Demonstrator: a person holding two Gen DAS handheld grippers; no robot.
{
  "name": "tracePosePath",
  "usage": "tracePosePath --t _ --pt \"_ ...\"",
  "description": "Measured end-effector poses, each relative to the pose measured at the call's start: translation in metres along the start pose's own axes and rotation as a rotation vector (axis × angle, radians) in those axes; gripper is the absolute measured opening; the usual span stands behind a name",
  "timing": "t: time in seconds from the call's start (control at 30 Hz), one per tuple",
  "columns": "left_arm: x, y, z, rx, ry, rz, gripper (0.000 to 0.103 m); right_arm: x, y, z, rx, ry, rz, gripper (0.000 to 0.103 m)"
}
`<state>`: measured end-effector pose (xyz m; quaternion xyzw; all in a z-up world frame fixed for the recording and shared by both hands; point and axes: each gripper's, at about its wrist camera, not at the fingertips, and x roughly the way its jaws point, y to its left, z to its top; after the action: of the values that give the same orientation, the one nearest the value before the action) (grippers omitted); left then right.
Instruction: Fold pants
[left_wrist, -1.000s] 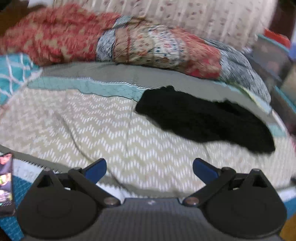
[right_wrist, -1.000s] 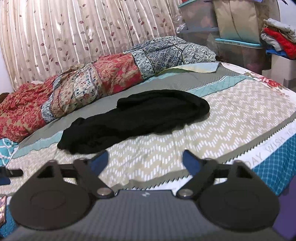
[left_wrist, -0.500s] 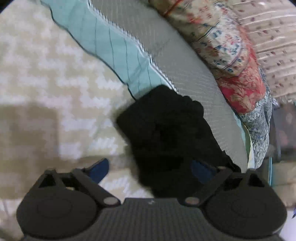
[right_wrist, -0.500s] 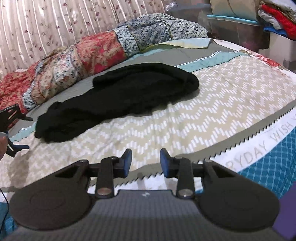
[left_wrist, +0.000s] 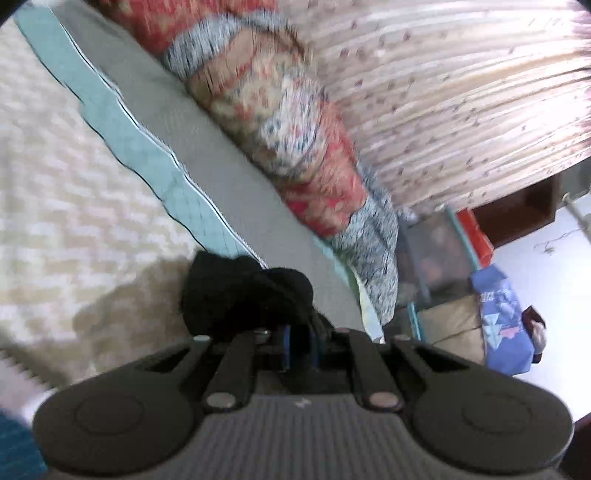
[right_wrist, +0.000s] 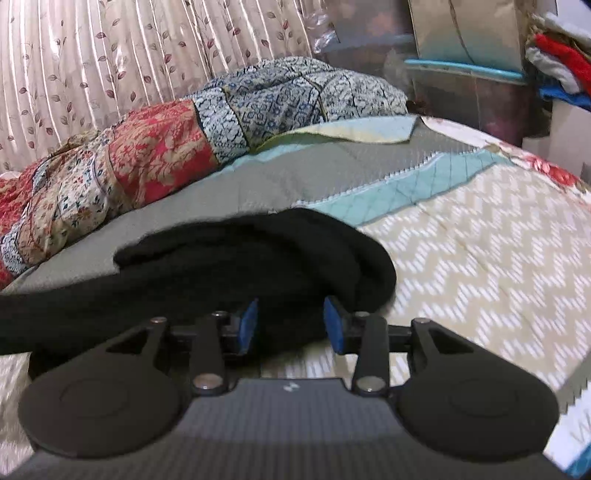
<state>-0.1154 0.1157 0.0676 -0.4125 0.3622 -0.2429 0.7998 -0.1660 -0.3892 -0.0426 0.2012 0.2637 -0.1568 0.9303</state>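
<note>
Nothing is folded yet: the black pants (right_wrist: 221, 273) lie bunched on the bed (right_wrist: 480, 258), the left tool (left_wrist: 300, 345) pinching one end, the right tool (right_wrist: 291, 325) spread at the other.

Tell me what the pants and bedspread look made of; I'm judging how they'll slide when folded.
The pants look like a soft, matte black knit or fleece: fuzzy edges, no sheen, limp rounded folds. The bedspread looks like quilted woven cotton, matte, with stitched lines and a printed zigzag. Both are judged by look only.
</note>
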Motion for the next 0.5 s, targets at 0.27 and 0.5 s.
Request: tracePosePath --t 0.27,0.5 --pt "-0.04 0.052 -0.042 -0.118 0.032 0.209 0.008 0.006 0.04 -0.001 -0.195 0.01 0.086 0.049" --pt "-0.041 0.083 -0.058 -0.181 0.05 0.267 0.008 0.075 0.088 0.012 -0.583 0.152 0.103 0.059"
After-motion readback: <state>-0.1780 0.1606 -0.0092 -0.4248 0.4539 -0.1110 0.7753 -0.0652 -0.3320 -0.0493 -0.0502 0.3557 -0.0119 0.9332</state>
